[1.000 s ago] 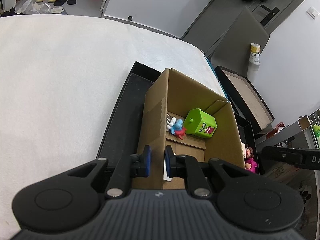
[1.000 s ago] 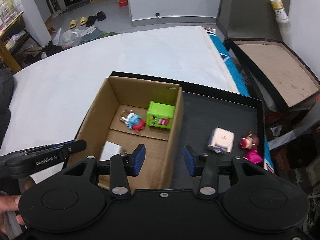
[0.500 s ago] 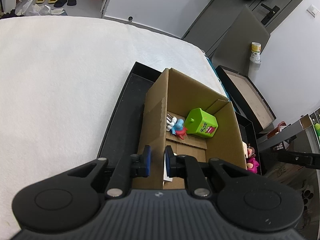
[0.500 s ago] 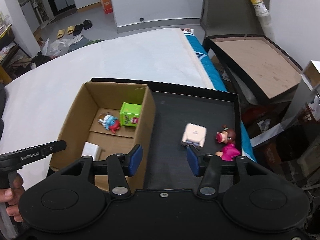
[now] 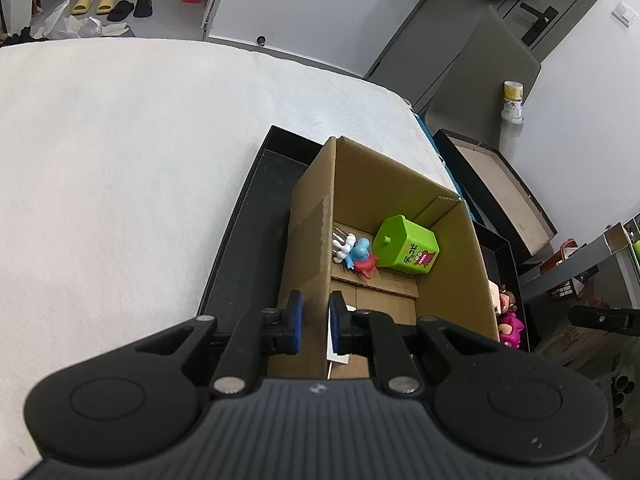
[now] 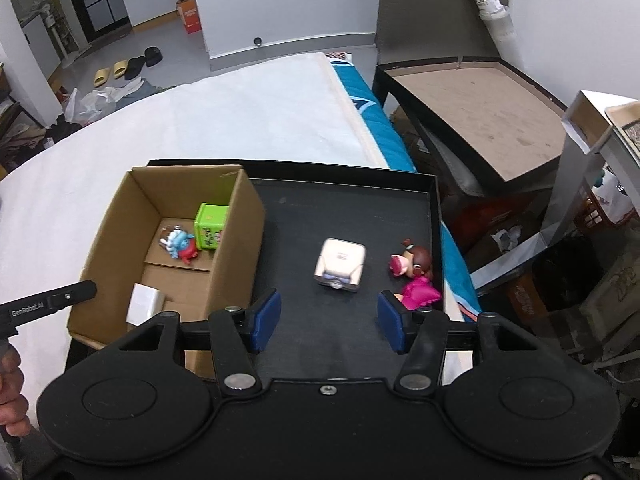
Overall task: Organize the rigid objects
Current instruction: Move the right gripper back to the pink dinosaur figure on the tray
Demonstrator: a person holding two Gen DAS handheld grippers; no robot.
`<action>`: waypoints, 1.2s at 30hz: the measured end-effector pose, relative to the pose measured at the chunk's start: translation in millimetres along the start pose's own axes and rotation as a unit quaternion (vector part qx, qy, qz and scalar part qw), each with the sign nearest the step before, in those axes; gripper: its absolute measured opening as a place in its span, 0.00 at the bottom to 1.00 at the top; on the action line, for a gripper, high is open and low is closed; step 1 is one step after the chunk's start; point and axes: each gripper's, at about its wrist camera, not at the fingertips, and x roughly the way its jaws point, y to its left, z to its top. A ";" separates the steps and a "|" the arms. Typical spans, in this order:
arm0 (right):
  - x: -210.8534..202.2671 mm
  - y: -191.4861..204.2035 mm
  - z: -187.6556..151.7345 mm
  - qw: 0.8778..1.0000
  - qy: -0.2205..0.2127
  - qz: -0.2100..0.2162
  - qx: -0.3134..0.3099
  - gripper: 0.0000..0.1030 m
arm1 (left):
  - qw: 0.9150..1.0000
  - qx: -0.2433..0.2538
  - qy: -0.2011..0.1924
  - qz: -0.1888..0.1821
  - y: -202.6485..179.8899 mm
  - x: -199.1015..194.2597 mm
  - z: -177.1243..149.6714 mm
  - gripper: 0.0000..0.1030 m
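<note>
Right gripper [image 6: 327, 322] is wide open with the white toy [image 6: 339, 265] dead ahead, right of the cardboard box [image 6: 240, 248]; left gripper [image 5: 316, 322] pinches the box wall.

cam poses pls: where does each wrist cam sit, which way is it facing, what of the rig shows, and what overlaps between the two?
Left wrist: sits on the left gripper, angled down into the cardboard box; its nearly closed blue fingers straddle the box's left wall.
Right wrist: sits on the right gripper, open above the black tray, facing the white case and doll; a hand shows at left.
Shared: box, green cube, blue figure, doll.
</note>
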 end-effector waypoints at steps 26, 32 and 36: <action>9.9 -58.6 -4.9 0.999 0.003 -0.028 0.036 0.53 | 1.000 -0.002 0.000 0.004 0.1 0.6 0.0 0.12; 13.2 -67.0 -3.7 0.999 0.003 -0.031 0.039 0.53 | 1.000 -0.001 -0.001 0.004 -0.9 0.8 -0.1 0.12; 19.1 -70.8 -3.0 0.999 0.009 -0.033 0.039 0.53 | 1.000 -0.002 0.000 0.004 -1.2 1.1 0.0 0.12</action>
